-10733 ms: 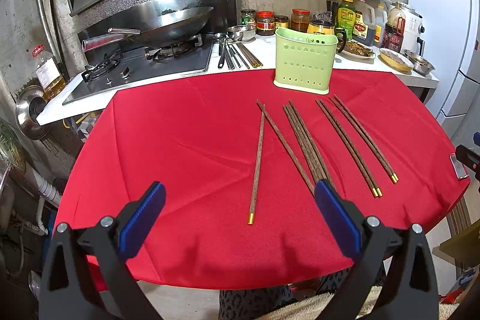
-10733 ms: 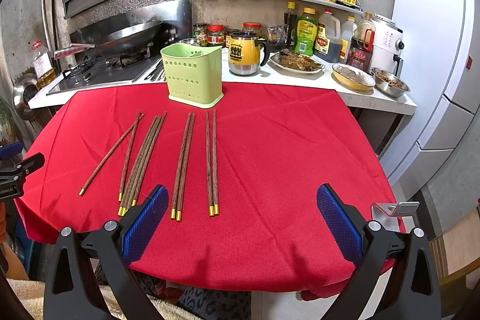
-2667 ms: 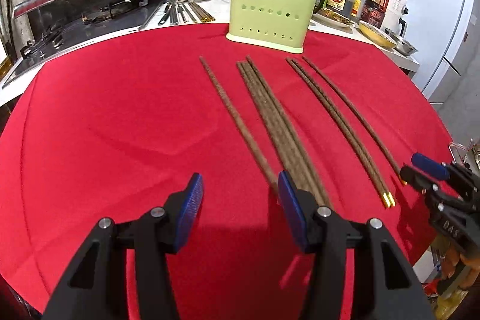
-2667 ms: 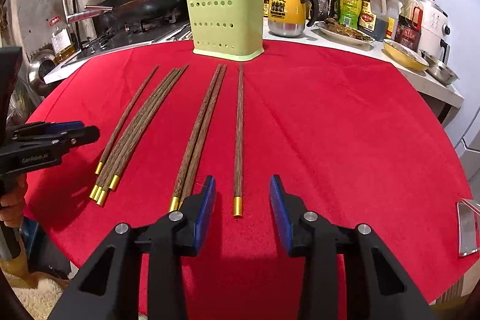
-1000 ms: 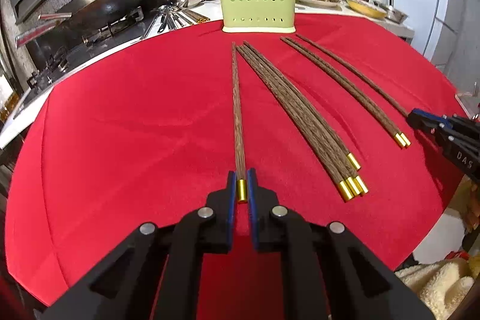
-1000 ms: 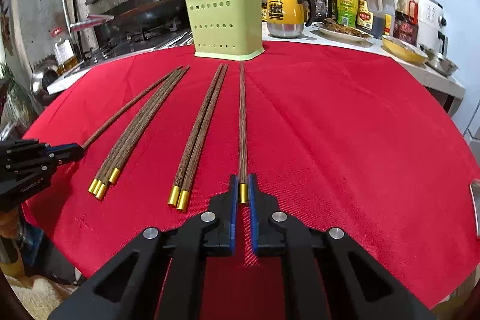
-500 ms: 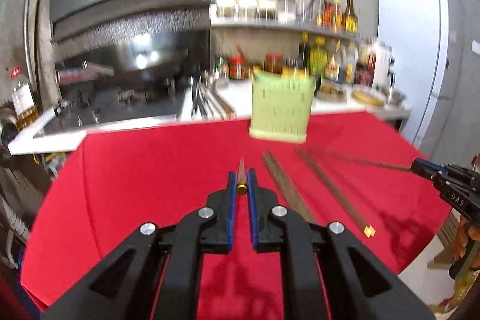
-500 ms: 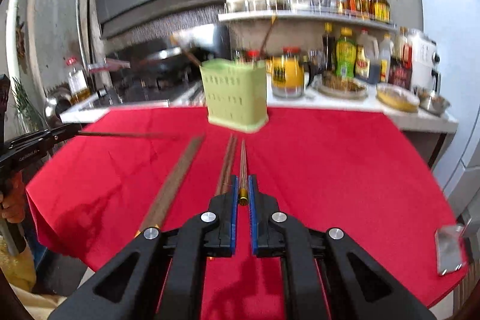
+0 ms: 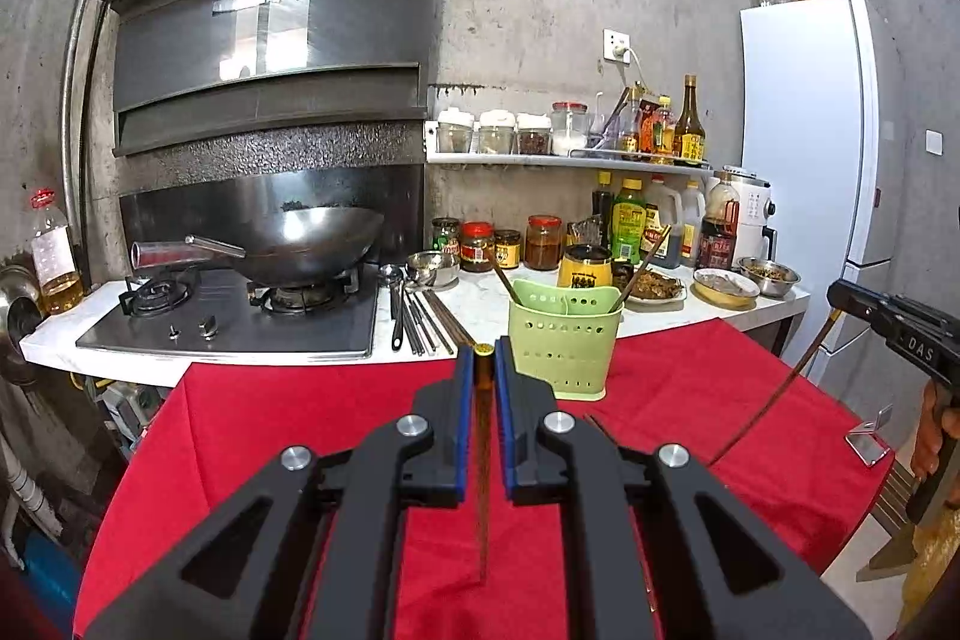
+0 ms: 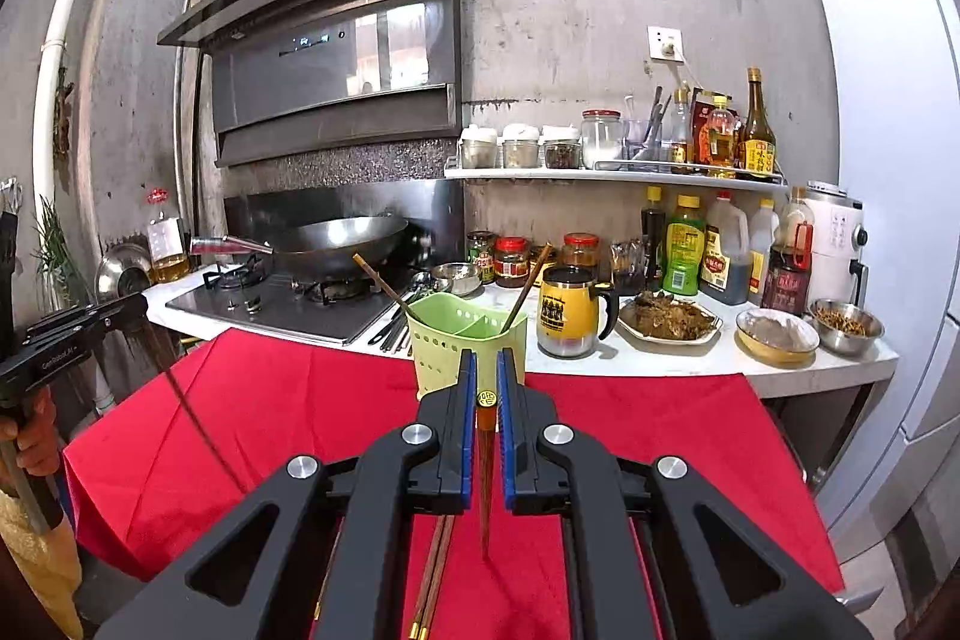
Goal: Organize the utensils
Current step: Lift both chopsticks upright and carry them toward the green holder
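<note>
Only right view shows tabletop chopsticks (image 10: pixel 433 574).

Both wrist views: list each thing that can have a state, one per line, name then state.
Left gripper: shut on a chopstick that hangs tip down.
Right gripper: shut on a second chopstick, gold cap up.
Green utensil holder: upright, two chopsticks leaning inside.
Chopsticks on the red cloth: lying flat.
Wok: sitting on the burner.
Yellow mug: upright, lid on.
</note>
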`<state>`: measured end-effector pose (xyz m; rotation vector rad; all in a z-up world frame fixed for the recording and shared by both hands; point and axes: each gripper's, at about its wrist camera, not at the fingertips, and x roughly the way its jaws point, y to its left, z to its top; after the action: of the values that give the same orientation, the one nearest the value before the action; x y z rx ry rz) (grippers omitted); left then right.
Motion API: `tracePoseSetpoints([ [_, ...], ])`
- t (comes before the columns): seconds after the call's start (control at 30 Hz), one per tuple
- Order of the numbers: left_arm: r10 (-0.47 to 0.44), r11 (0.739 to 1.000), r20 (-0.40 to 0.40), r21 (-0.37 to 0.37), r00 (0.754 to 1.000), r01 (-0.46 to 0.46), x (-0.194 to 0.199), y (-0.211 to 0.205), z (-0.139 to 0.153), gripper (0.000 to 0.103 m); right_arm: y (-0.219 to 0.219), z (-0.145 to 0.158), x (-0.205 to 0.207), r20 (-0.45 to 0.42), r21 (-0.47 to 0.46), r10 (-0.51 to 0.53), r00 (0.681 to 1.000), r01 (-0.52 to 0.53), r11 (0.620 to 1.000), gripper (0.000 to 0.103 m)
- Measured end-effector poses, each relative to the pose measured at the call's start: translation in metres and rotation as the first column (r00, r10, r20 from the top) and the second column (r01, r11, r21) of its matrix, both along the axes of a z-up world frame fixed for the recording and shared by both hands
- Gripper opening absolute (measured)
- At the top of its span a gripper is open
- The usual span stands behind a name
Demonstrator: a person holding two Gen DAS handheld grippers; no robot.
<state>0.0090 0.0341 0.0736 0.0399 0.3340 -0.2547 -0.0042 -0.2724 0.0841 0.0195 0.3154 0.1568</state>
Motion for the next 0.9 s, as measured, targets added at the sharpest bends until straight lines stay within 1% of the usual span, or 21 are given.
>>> tracePoseSetpoints([
  [0.1, 0.006, 1.000, 0.002, -0.001, 1.000, -0.006, 0.003, 0.000, 0.000, 0.007, -0.002, 0.001, 0.007, 0.003, -0.001, -0.007, 1.000, 0.007, 1.000, 0.007],
  [0.2, 0.021, 1.000, 0.004, 0.021, 1.000, -0.021, 0.005, -0.002, -0.004, 0.007, -0.002, -0.004, 0.014, -0.012, 0.004, -0.004, 1.000, 0.005, 1.000, 0.008],
  [0.27, 0.024, 0.999, -0.018, 0.035, 1.000, -0.024, 0.008, -0.002, -0.009, 0.007, 0.000, -0.016, 0.024, -0.063, 0.010, 0.012, 0.998, -0.011, 1.000, 0.007],
  [0.3, 0.023, 0.999, -0.039, 0.038, 0.999, -0.021, 0.009, -0.002, -0.013, 0.007, 0.003, -0.023, 0.028, -0.090, 0.014, 0.022, 0.996, -0.020, 1.000, 0.007],
  [0.37, 0.008, 0.999, -0.130, 0.046, 0.991, -0.002, 0.018, -0.003, -0.030, 0.007, 0.006, -0.043, 0.039, -0.150, 0.008, 0.028, 0.988, -0.028, 1.000, 0.007],
  [0.43, 0.023, 0.997, -0.198, 0.080, 0.980, -0.007, 0.024, -0.006, -0.052, 0.007, 0.009, -0.057, 0.043, -0.182, 0.004, 0.031, 0.983, -0.031, 1.000, 0.007],
  [0.47, 0.028, 0.996, -0.218, 0.093, 0.975, -0.008, 0.025, -0.007, -0.061, 0.007, 0.011, -0.064, 0.044, -0.199, -0.004, 0.028, 0.980, -0.029, 1.000, 0.007],
  [0.5, 0.031, 0.995, -0.231, 0.095, 0.972, -0.009, 0.025, -0.006, -0.066, 0.007, 0.013, -0.068, 0.044, -0.209, -0.007, 0.028, 0.978, -0.030, 1.000, 0.007],
  [0.53, 0.029, 0.996, -0.262, 0.093, 0.965, -0.005, 0.025, -0.006, -0.073, 0.007, 0.015, -0.072, 0.043, -0.219, -0.009, 0.029, 0.975, -0.032, 0.999, 0.007],
  [0.6, 0.035, 0.995, -0.301, 0.096, 0.953, -0.006, 0.026, -0.003, -0.083, 0.007, 0.018, -0.077, 0.040, -0.235, -0.022, 0.023, 0.972, -0.029, 0.999, 0.007],
  [0.63, 0.045, 0.994, -0.317, 0.110, 0.947, -0.010, 0.026, -0.003, -0.088, 0.007, 0.019, -0.079, 0.039, -0.244, -0.025, 0.021, 0.970, -0.028, 0.999, 0.007],
  [0.7, 0.062, 0.992, -0.324, 0.127, 0.944, -0.021, 0.022, -0.001, -0.091, 0.007, 0.018, -0.081, 0.036, -0.260, -0.031, 0.012, 0.965, -0.021, 0.999, 0.007],
  [0.77, 0.045, 0.994, -0.336, 0.107, 0.941, -0.010, 0.018, 0.002, -0.088, 0.007, 0.017, -0.081, 0.031, -0.266, -0.034, 0.008, 0.964, -0.018, 0.999, 0.007],
  [0.83, 0.049, 0.993, -0.310, 0.114, 0.949, -0.014, 0.015, 0.001, -0.083, 0.007, 0.016, -0.077, 0.029, -0.256, -0.038, 0.004, 0.967, -0.014, 0.999, 0.007],
  [0.9, 0.038, 0.995, -0.287, 0.096, 0.957, -0.011, 0.013, 0.001, -0.077, 0.007, 0.015, -0.071, 0.025, -0.233, -0.034, 0.003, 0.972, -0.011, 0.999, 0.007],
])
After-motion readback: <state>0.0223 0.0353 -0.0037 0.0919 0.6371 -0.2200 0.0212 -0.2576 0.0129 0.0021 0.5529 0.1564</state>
